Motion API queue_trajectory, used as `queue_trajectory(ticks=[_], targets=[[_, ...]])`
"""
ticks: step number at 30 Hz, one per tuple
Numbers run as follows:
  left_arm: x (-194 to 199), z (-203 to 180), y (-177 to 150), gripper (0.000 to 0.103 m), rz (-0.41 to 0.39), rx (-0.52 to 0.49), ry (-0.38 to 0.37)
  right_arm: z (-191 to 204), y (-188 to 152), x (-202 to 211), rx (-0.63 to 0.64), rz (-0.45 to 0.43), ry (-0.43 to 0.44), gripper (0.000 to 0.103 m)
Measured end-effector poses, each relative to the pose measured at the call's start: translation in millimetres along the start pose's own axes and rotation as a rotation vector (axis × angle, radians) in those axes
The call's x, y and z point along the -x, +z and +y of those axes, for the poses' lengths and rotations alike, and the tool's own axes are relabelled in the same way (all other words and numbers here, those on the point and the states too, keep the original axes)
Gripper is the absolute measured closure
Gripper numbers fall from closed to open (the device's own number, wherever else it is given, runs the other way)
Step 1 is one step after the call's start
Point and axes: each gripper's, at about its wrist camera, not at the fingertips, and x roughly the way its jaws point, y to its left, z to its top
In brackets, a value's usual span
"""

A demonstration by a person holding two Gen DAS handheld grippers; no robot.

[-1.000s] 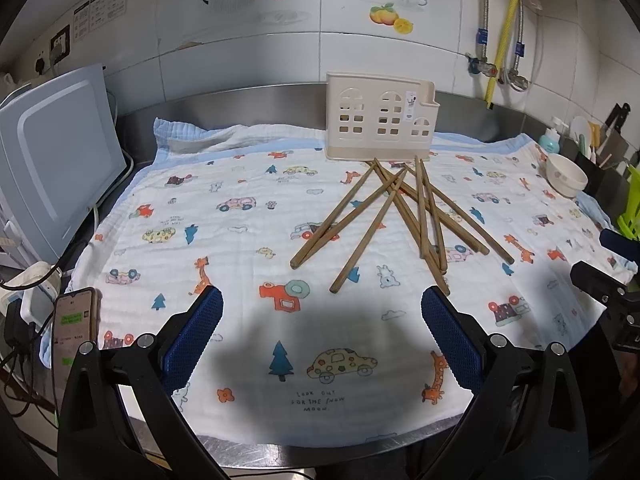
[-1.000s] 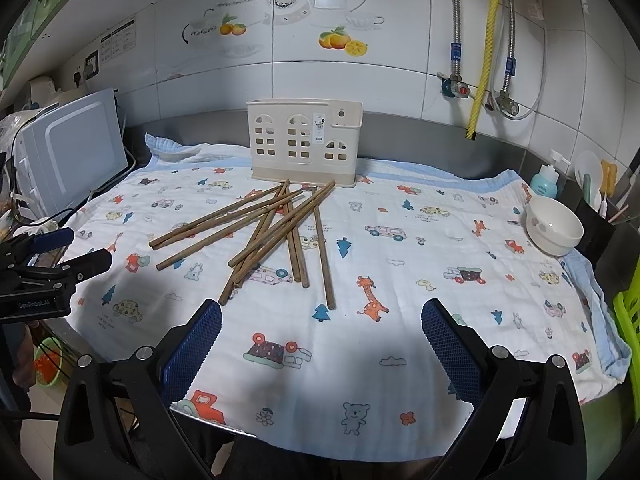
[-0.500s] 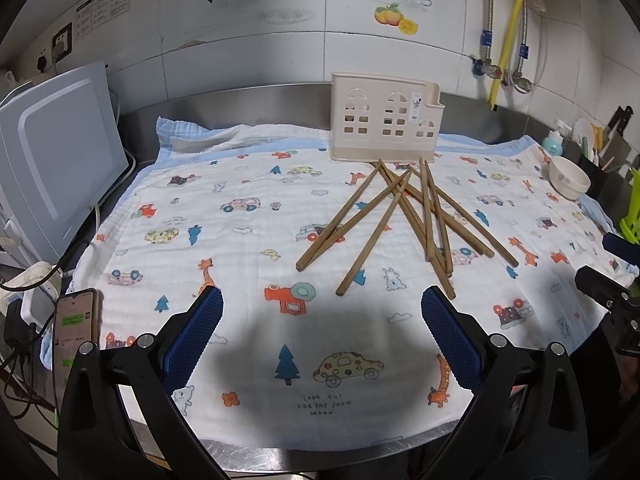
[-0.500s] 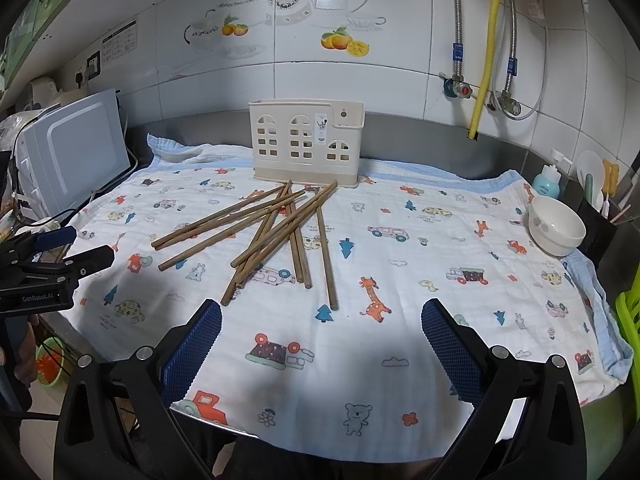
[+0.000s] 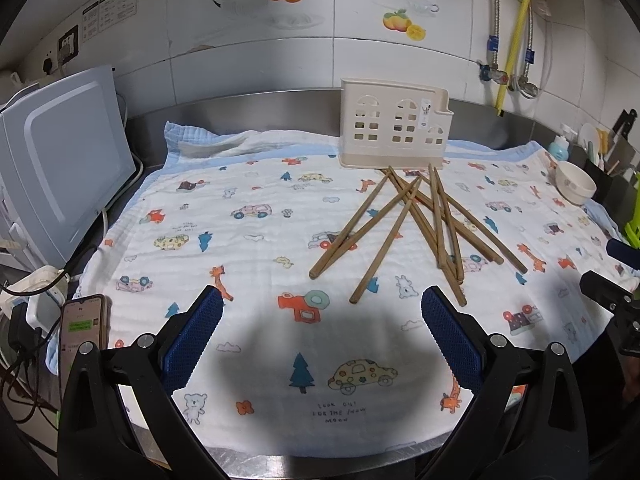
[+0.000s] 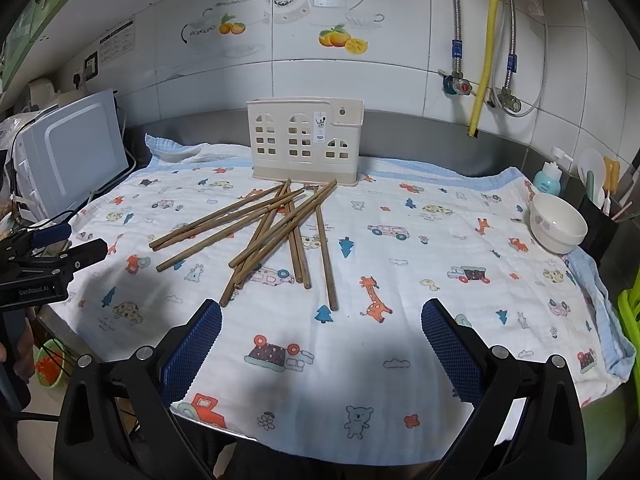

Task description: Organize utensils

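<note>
Several brown wooden chopsticks (image 5: 416,224) lie crossed in a loose pile on a cartoon-print cloth (image 5: 248,240), just in front of a cream plastic utensil holder (image 5: 394,124) standing upright at the back. The pile (image 6: 276,232) and the holder (image 6: 304,140) also show in the right wrist view. My left gripper (image 5: 320,332) is open and empty, hovering over the cloth's near edge, short of the pile. My right gripper (image 6: 320,336) is open and empty, also near the front edge, with the pile ahead to its left.
A white appliance (image 5: 60,160) stands at the left, with a phone (image 5: 82,328) and cables beside it. A white bowl (image 6: 558,228) sits on the cloth's right side. A soap bottle (image 6: 550,178) and a dark utensil caddy (image 6: 600,224) stand at far right. Pipes run down the tiled wall.
Both grippers have shifted slightly, and the view of the pile and holder has drifted a little to the right in the left wrist view. Nothing on the cloth has moved.
</note>
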Motion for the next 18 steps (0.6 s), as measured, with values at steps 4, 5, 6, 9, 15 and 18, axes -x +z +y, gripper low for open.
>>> queue_trajectory(ticks=[4, 5, 6, 9, 15, 18], targets=[[-1.1, 1.3, 0.4, 0.005, 0.002, 0.002, -0.002, 0.0, 0.4, -2.2, 0.001, 0.0, 0.0, 0.006], [-2.1, 1.4, 0.9, 0.005, 0.003, 0.001, -0.003, 0.1, 0.4, -2.7, 0.001, 0.001, 0.002, 0.006], [-2.4, 1.6, 0.9, 0.005, 0.002, -0.002, -0.004, 0.0, 0.7, -2.5, 0.001, 0.002, 0.001, 0.006], [-4.0, 1.2, 0.8, 0.005, 0.0, -0.009, 0.004, -0.5, 0.3, -4.2, 0.001, 0.004, 0.002, 0.006], [-9.9, 1.8, 2.7, 0.005, 0.008, -0.009, -0.004, -1.2, 0.7, -5.2, -0.002, 0.003, 0.002, 0.006], [-8.8, -2.2, 4.4, 0.005, -0.008, -0.042, -0.004, -3.0, 0.9, -7.2, -0.006, 0.008, 0.006, 0.006]])
